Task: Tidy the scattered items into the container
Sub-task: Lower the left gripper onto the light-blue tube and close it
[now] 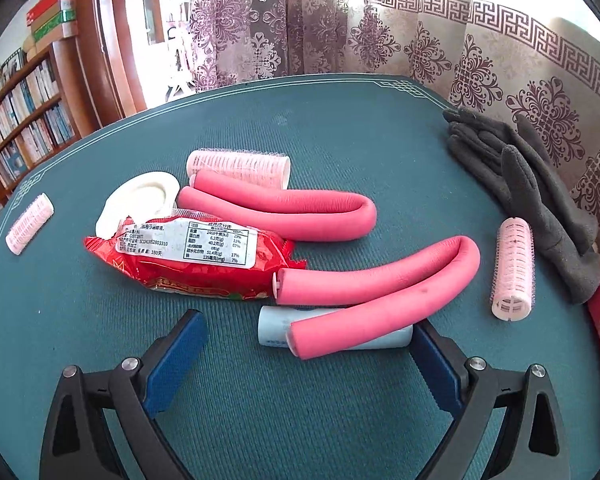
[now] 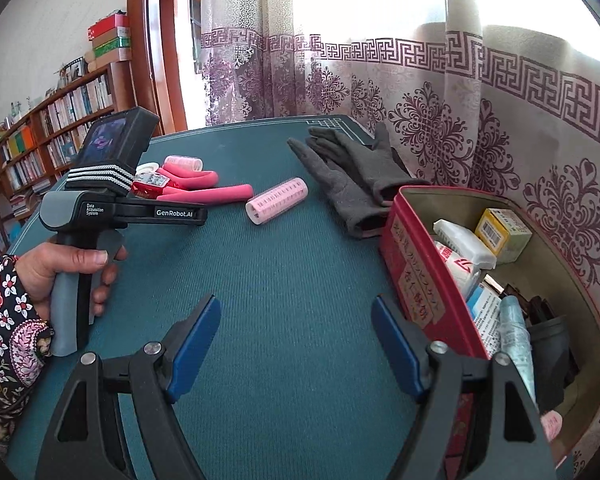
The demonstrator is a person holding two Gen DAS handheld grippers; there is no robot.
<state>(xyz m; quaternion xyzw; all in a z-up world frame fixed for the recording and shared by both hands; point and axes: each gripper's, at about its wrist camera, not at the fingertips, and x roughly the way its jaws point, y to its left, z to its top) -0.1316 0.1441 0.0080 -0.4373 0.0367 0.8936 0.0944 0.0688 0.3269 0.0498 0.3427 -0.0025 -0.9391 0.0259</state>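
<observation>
My left gripper (image 1: 308,330) stands open just short of a pale blue tube (image 1: 276,332), which lies under the near end of a bent pink foam curler (image 1: 380,280). A second pink foam curler (image 1: 284,204), a red snack packet (image 1: 188,260), a white lid (image 1: 140,200) and three pale pink roller curlers (image 1: 514,268) (image 1: 240,166) (image 1: 30,224) lie around it. Dark grey gloves (image 1: 524,184) rest at the right. My right gripper (image 2: 296,320) is open over bare mat, beside the red tin box (image 2: 416,272), which holds several packets. A roller curler (image 2: 277,200) and the gloves (image 2: 348,184) lie ahead of it.
A green mat (image 2: 284,320) covers the table, with patterned curtains (image 2: 500,120) close behind it. A hand in a floral sleeve (image 2: 4,320) holds the left gripper's handle (image 2: 80,240) at the left of the right wrist view. A bookshelf (image 1: 20,132) stands off to the left.
</observation>
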